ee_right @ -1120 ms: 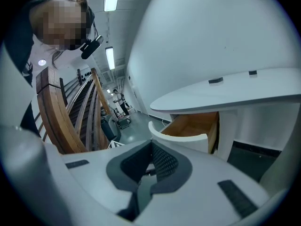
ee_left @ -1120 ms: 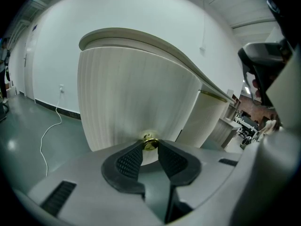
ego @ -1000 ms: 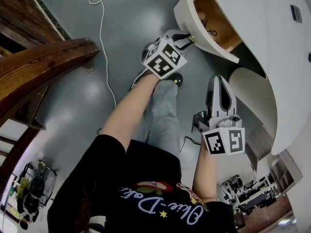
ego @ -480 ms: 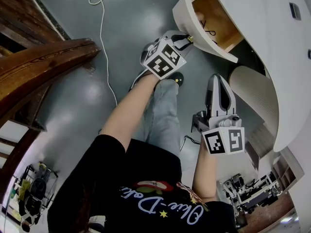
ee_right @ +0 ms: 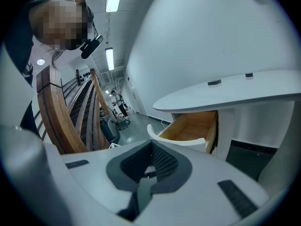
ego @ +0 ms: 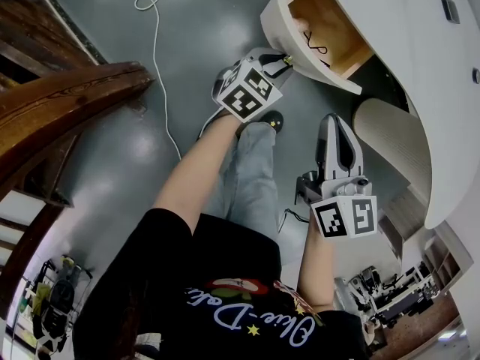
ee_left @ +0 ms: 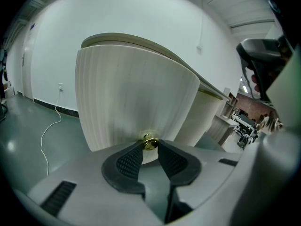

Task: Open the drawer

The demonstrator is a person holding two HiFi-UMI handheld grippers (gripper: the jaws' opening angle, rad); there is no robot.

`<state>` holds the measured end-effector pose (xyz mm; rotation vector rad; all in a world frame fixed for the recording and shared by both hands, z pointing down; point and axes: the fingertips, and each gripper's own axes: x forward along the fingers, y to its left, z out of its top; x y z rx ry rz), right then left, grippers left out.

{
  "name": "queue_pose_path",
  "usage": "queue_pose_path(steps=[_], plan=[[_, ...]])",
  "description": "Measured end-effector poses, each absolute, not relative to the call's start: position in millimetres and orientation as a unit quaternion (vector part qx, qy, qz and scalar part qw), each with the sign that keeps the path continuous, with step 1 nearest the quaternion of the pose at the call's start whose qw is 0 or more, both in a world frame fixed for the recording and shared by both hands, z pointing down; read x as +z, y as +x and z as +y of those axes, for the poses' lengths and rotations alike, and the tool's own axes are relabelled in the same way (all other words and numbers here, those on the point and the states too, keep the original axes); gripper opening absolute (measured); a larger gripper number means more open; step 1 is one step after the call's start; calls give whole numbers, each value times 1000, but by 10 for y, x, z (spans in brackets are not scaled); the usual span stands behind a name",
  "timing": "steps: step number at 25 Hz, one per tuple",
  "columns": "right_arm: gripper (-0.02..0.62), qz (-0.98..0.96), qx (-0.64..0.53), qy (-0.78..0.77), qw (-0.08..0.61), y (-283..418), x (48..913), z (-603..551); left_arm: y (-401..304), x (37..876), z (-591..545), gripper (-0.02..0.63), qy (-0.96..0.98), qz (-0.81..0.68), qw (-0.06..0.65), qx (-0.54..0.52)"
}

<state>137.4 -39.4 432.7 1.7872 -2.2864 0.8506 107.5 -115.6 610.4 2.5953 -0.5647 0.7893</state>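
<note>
Drawer seemingly slid slightly out; my left gripper clamps knob to pull. Right gripper clear of drawer, closed, empty.

The person wears a black T-shirt with short sleeves. On it there is pale blue script lettering, some small yellow stars and a red and green figure. The trousers are grey-blue jeans, and one dark shoe shows. The left gripper and the right gripper have pale grey bodies. Each carries a white marker cube with black square patterns. The pads are dark grey rubber with a fine dotted grid.
</note>
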Motion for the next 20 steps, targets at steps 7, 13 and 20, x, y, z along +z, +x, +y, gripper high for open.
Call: queue_pose_path(steps=[7,13,20], plan=[[0,-755,280,590,60,1357,4303,-362,1044,6106,-1114,98,920,-201,185,281],[0,-756,282,588,60,1329,4303,-334,1010,6112,-1068,98,919,-203,187,282],[0,-756,285,586,61,1291,4307,-282,949,6114,-1005,98,918,-207,190,280]])
